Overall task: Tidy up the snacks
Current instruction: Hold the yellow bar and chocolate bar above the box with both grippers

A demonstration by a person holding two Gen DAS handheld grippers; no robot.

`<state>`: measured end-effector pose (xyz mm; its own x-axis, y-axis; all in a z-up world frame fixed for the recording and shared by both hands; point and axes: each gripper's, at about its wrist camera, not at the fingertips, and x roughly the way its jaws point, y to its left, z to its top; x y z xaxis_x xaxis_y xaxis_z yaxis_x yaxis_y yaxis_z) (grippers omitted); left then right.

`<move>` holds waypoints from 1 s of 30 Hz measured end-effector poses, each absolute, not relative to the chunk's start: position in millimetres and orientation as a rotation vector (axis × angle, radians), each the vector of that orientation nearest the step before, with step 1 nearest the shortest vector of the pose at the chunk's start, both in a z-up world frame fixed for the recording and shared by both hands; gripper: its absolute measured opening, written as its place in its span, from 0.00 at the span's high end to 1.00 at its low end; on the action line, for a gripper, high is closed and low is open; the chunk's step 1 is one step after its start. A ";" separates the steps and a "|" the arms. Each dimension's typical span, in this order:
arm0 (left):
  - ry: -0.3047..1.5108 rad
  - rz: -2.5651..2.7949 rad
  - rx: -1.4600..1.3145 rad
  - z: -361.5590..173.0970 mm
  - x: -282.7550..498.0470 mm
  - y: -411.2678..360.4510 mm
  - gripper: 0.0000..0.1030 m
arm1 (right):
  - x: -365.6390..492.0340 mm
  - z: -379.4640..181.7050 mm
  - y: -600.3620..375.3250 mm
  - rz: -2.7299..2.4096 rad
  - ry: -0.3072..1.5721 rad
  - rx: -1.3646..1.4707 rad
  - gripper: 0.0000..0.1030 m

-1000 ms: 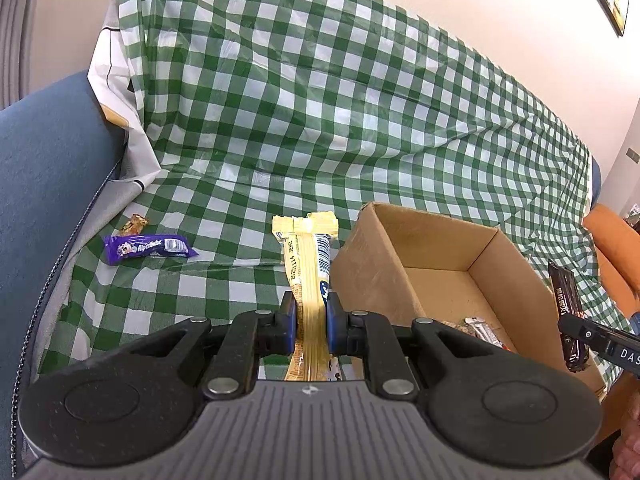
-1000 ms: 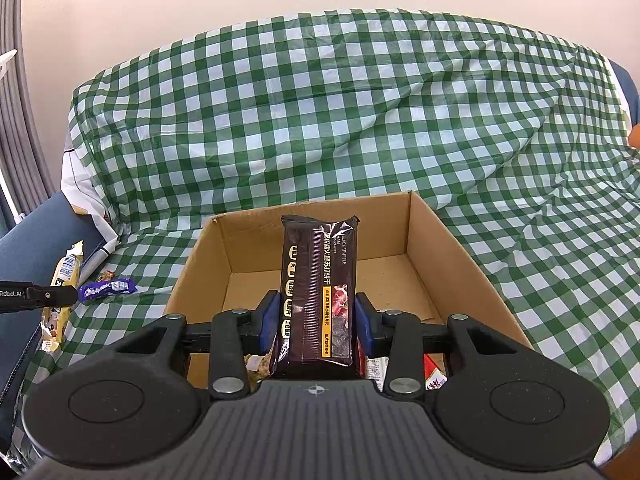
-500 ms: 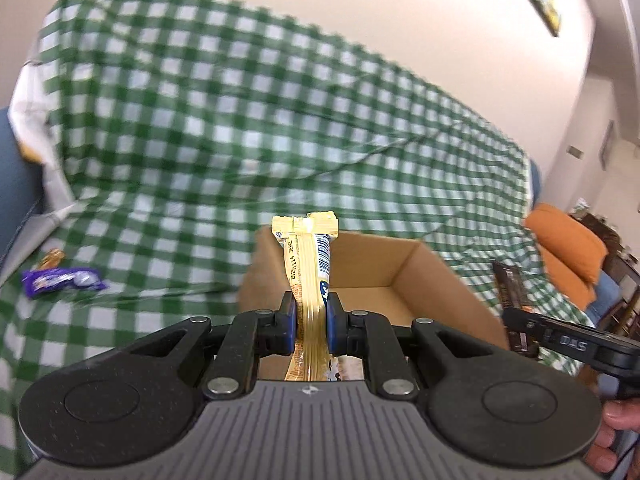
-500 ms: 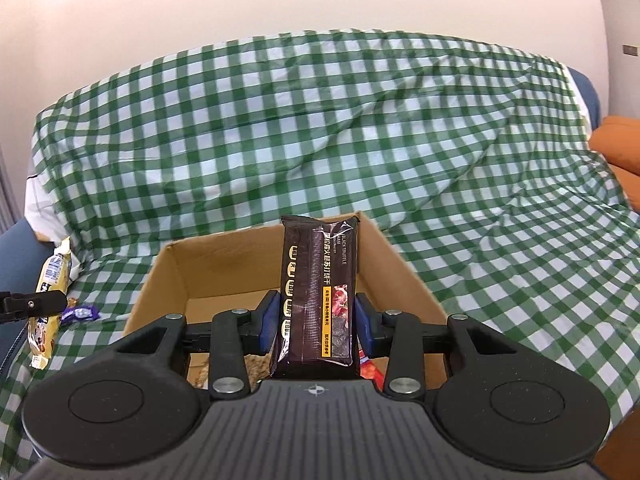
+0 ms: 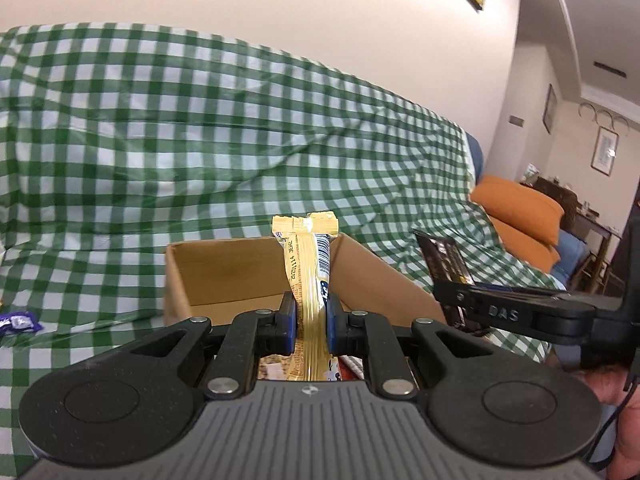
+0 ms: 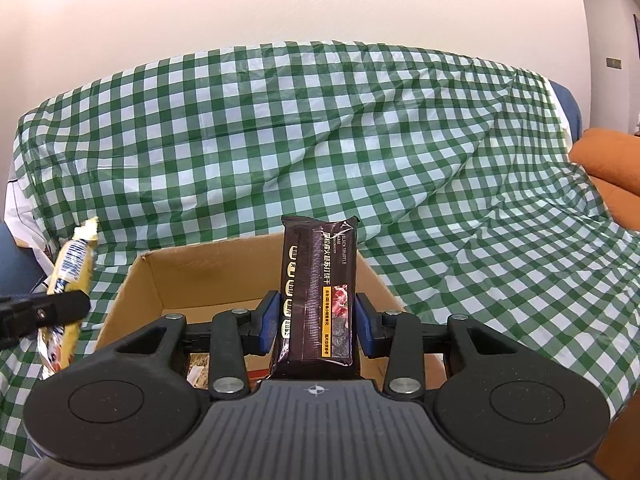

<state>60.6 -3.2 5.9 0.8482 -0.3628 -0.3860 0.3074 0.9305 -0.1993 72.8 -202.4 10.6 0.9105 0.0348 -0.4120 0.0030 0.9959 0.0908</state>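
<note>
My left gripper (image 5: 310, 316) clamps an upright yellow foil snack bar (image 5: 308, 264), my right gripper (image 6: 316, 324) a dark brown biscuit pack (image 6: 318, 292), both above the open cardboard box (image 6: 208, 276) at lower centre.

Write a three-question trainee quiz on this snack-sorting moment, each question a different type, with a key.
1. True or false: the left tool is empty.
2. Which pack is the right tool shut on? A) purple candy B) dark pack C) yellow bar
3. Fill in: both packs are held near an open cardboard ____ on the green checked cloth.

Key: 1 false, it grips the yellow bar; 2 B; 3 box.
</note>
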 end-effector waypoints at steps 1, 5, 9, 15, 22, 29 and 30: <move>0.432 -0.361 -0.127 5.0 59.7 -5.0 0.85 | 73.0 10.5 -202.1 0.014 0.425 0.089 0.60; 0.434 -0.377 -0.116 2.5 58.2 -10.7 0.85 | 73.6 10.5 -202.5 0.014 0.424 0.089 0.60; 0.443 -0.375 -0.111 -0.1 62.0 -12.8 0.85 | 73.7 10.5 -201.4 0.013 0.418 0.087 0.60; 0.462 -0.361 -0.115 -2.1 67.2 -12.5 0.85 | 71.9 10.3 -199.2 0.016 0.415 0.084 0.60; 0.459 -0.367 -0.112 -1.9 67.6 -13.7 0.85 | 72.0 10.4 -198.7 0.014 0.415 0.082 0.60; 0.458 -0.369 -0.113 -1.4 67.9 -13.4 0.85 | 72.0 11.6 -198.3 0.014 0.413 0.080 0.60; 0.457 -0.370 -0.113 -1.2 68.2 -13.4 0.85 | 72.0 11.9 -198.5 0.015 0.413 0.080 0.60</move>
